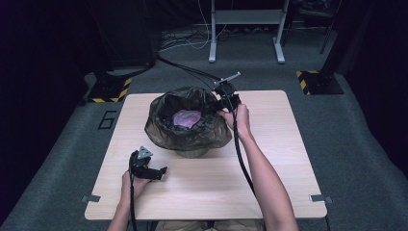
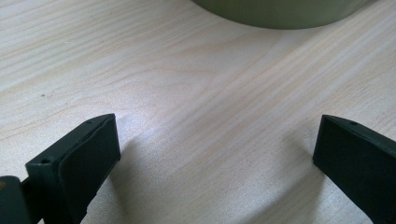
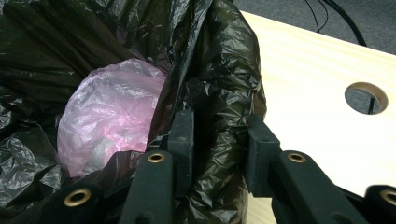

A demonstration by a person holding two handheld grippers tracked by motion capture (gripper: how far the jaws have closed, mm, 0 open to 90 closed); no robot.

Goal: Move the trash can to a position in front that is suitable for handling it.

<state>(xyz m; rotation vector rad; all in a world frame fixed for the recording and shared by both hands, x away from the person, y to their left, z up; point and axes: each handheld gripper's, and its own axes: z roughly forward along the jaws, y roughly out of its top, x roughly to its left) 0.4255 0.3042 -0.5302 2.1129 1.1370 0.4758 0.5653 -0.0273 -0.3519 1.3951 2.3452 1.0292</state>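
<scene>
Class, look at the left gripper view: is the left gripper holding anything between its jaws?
No. The left gripper has its jaws spread wide apart over the bare wooden table, with nothing between them.

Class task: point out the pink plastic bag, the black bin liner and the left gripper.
pink plastic bag (image 3: 109, 114), right gripper view, its crumpled middle.
black bin liner (image 1: 190, 132), high view, its draped front.
left gripper (image 1: 159, 174), high view, between its jaws.

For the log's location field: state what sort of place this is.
Probably a lab or recording studio, not a home: a bare light wooden table on grey carpet, yellow-and-black hazard-striped stand bases, and black cables running across the floor.
</scene>
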